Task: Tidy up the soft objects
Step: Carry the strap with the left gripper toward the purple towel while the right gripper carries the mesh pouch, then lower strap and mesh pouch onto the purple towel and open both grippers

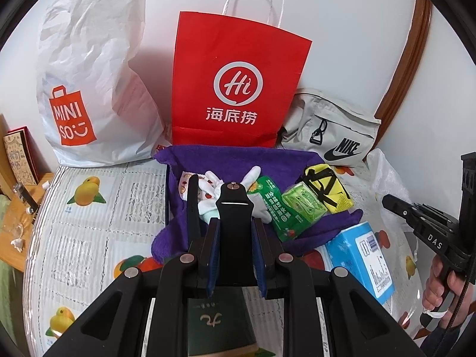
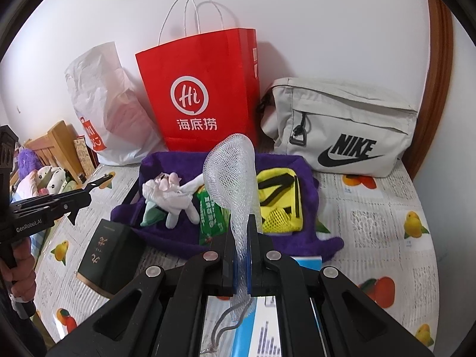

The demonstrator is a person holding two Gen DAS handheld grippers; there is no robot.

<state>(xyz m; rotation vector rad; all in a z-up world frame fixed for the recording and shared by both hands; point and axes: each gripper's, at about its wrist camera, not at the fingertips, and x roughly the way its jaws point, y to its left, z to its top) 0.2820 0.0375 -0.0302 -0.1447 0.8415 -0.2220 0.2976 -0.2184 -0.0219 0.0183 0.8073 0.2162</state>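
The right gripper [image 2: 241, 255] pinches one white mesh net pouch [image 2: 230, 175] between fully closed jaws. The left gripper [image 1: 235, 238], nearly closed, clamps one dark green box [image 1: 221, 318] with a black lid. At twelve o'clock lies one purple towel [image 2: 166, 238] bearing one white plush toy [image 2: 171, 193], two green packets [image 1: 282, 208] and one yellow pouch [image 2: 279, 199]. Beyond stand one red paper bag [image 2: 202, 89], one white plastic bag [image 1: 95, 89] and one grey Nike bag [image 2: 342, 125].

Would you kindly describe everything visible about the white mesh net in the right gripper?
The white mesh net is a soft, see-through tube of netting. The right gripper is shut on its lower part; above, it stands up and curls over in a loop. Below the gripper it bunches, and a grey cord trails from it.
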